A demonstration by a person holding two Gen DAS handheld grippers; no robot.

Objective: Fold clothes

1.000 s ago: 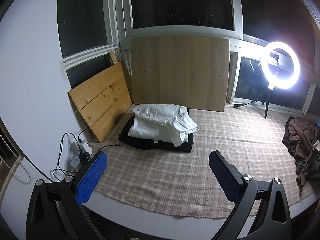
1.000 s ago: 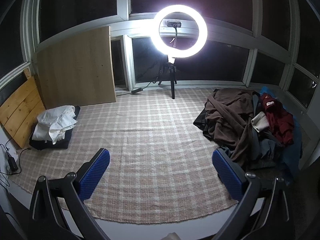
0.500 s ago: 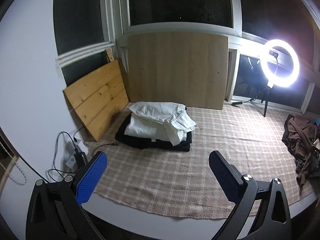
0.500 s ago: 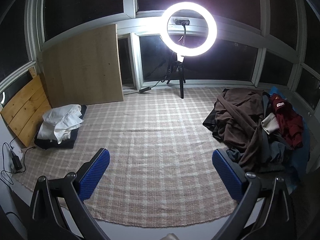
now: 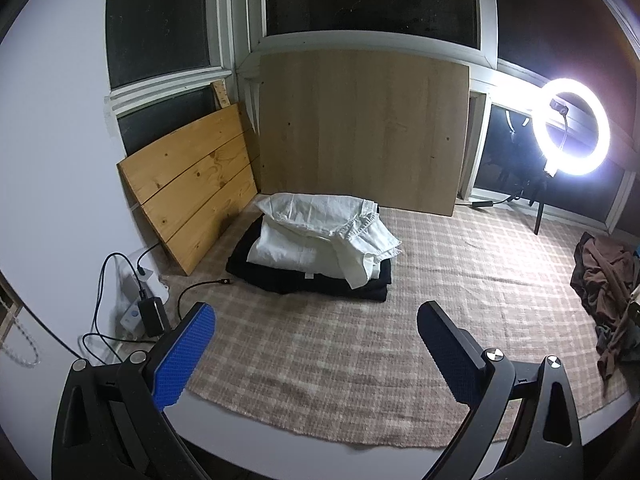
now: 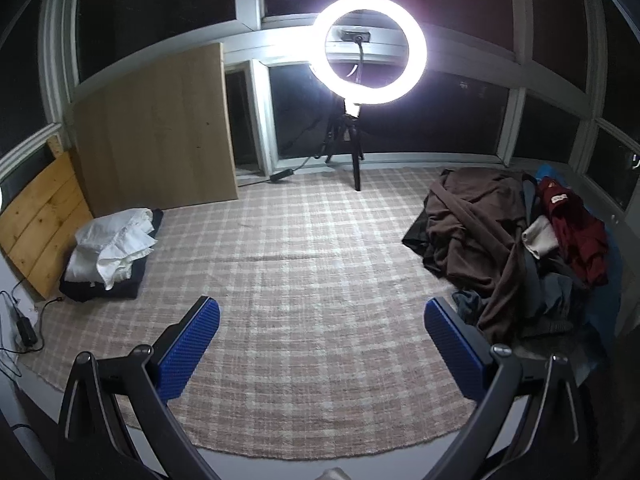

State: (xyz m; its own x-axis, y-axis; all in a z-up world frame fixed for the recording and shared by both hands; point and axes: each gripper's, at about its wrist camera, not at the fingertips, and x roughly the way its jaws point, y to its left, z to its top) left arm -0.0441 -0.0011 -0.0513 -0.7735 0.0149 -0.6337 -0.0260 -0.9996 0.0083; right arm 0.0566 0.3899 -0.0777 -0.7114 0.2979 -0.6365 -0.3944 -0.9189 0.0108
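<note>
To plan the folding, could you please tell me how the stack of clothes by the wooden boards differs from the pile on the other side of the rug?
The stack is folded flat, white garments on black; the pile is a crumpled heap. The stack holds few pieces in two colours; the pile is larger, mixing brown, dark red, grey and beige. Both rest on the checked rug, untouched by either gripper.

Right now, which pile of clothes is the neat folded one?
The white-and-black stack by the wooden boards is folded flat. The brown and red heap on the rug's other side is just a jumble.
</note>
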